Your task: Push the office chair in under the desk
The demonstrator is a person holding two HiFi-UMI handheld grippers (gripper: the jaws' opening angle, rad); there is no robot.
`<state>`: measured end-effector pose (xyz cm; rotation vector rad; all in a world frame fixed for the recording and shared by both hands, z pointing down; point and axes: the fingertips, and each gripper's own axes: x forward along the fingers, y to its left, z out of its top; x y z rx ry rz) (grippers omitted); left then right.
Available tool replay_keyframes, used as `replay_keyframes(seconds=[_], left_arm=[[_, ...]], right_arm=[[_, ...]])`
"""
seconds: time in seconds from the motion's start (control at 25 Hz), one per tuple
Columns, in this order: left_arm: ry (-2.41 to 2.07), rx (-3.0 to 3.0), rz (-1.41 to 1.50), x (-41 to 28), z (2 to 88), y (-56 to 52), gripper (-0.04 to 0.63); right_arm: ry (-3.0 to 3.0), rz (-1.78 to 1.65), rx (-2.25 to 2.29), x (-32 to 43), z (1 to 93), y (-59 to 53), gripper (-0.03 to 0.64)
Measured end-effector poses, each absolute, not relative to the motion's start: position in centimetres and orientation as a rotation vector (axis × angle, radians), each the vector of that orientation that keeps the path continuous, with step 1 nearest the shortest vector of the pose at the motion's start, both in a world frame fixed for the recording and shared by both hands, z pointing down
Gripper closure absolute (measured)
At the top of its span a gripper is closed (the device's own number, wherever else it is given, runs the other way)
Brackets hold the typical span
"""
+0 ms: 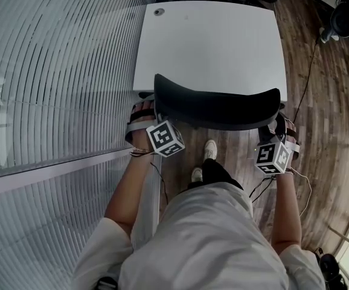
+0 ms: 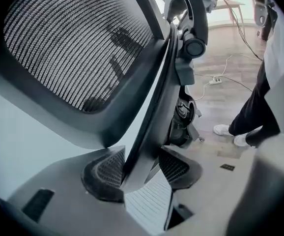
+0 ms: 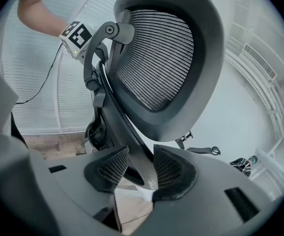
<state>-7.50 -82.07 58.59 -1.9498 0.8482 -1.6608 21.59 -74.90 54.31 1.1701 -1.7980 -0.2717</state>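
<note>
A white desk [image 1: 211,47] stands on the wood floor [image 1: 331,132]. Just near of it is the office chair [image 1: 217,107], its curved black mesh backrest at the desk's near edge. The left gripper [image 2: 139,168] and right gripper [image 3: 134,168] each clamp a side edge of the backrest frame.

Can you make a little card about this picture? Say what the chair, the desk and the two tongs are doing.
Chair: black office chair, mesh back, facing the desk
Desk: white desk on a wooden floor
Left tongs: closed on the left edge of the chair's back
Right tongs: closed on the right edge of the chair's back
Where the chair is: its back sits at the desk's near edge, and its seat is hidden from above
</note>
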Motion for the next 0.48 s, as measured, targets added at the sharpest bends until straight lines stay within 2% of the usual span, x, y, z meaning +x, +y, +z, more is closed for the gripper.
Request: replay_keyframes(seconds=[0.48], left_arm=[[0.909,-2.147,-1.517,-6.5,55.5,-79.5,0.360]], right_arm=[[-1.920,-0.163,1.281,21.2,51.5,-73.8,0.446]])
